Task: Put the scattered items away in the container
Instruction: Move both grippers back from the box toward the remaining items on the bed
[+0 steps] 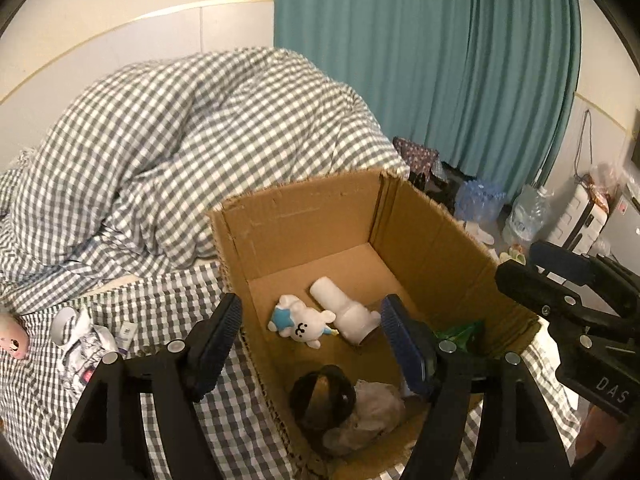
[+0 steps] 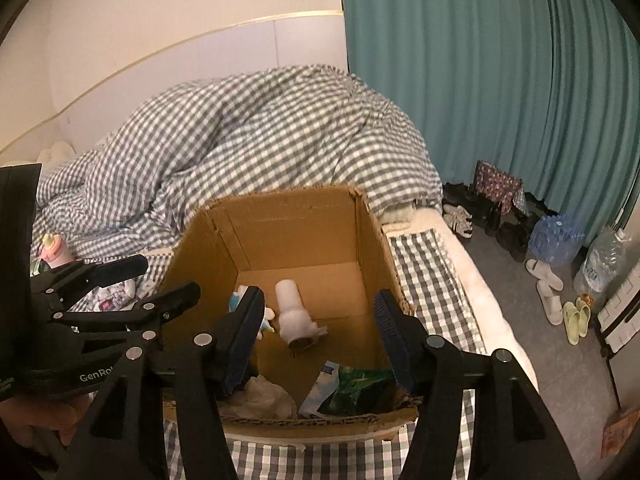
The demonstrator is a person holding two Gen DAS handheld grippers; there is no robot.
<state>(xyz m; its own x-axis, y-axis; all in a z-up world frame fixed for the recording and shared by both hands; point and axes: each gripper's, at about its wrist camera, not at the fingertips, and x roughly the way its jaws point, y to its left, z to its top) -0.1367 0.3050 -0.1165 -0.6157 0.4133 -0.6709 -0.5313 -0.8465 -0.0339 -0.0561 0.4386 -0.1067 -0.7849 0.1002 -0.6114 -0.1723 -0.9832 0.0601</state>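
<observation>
An open cardboard box [image 1: 304, 224] [image 2: 288, 228] stands on the checked bed. Inside lie a white plush toy with a blue star [image 1: 304, 322], a white paper roll [image 1: 344, 308] [image 2: 294, 312], a black round item [image 1: 322, 396], a crumpled wad [image 1: 372, 412] [image 2: 264, 396] and a green-and-blue packet [image 2: 352, 390]. My left gripper [image 1: 312, 344] is open and empty over the box's left wall. My right gripper [image 2: 320, 340] is open and empty above the box's near end. Scattered items remain on the bed at left: a pink round toy [image 1: 12, 338], a white ring [image 1: 64, 322] and crumpled printed paper [image 1: 86, 354].
A heaped checked duvet [image 1: 192, 132] fills the bed behind the box. A teal curtain [image 2: 500, 80] hangs at right. Shoes [image 2: 548, 292], water bottles [image 2: 600, 260] and a white suitcase [image 1: 576, 220] sit on the floor right of the bed. A pink bottle [image 2: 56, 248] lies on the bed.
</observation>
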